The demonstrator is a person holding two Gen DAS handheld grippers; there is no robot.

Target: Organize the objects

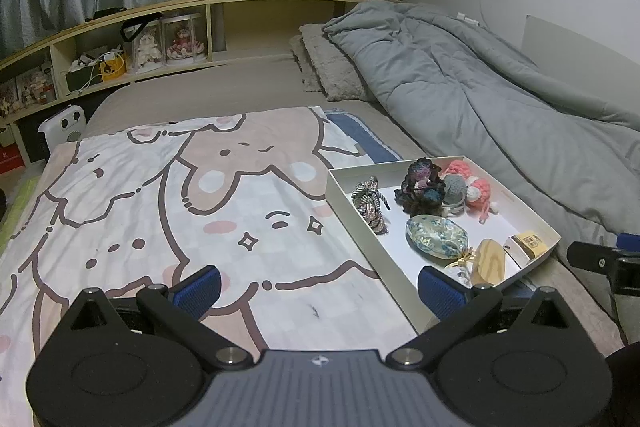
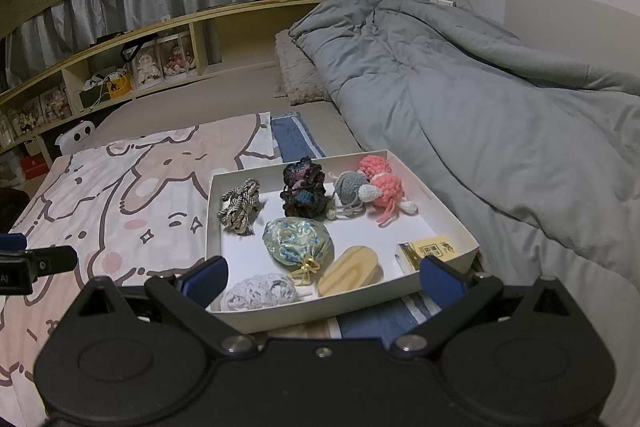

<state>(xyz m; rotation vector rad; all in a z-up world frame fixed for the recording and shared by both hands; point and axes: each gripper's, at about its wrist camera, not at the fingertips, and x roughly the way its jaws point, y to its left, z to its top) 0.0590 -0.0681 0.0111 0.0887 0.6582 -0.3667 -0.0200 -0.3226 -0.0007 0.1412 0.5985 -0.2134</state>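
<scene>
Small objects sit together in the white tray (image 2: 448, 215) on the bed, straight ahead of your right gripper (image 2: 322, 277), whose jaws gape wide with nothing between them, the tray's near edge lying just past its fingertips. Your left gripper (image 1: 318, 285) is likewise spread wide and empty, hovering over the cartoon blanket (image 1: 140, 195) with the tray off to its right, its right fingertip overlapping the tray's near corner
</scene>
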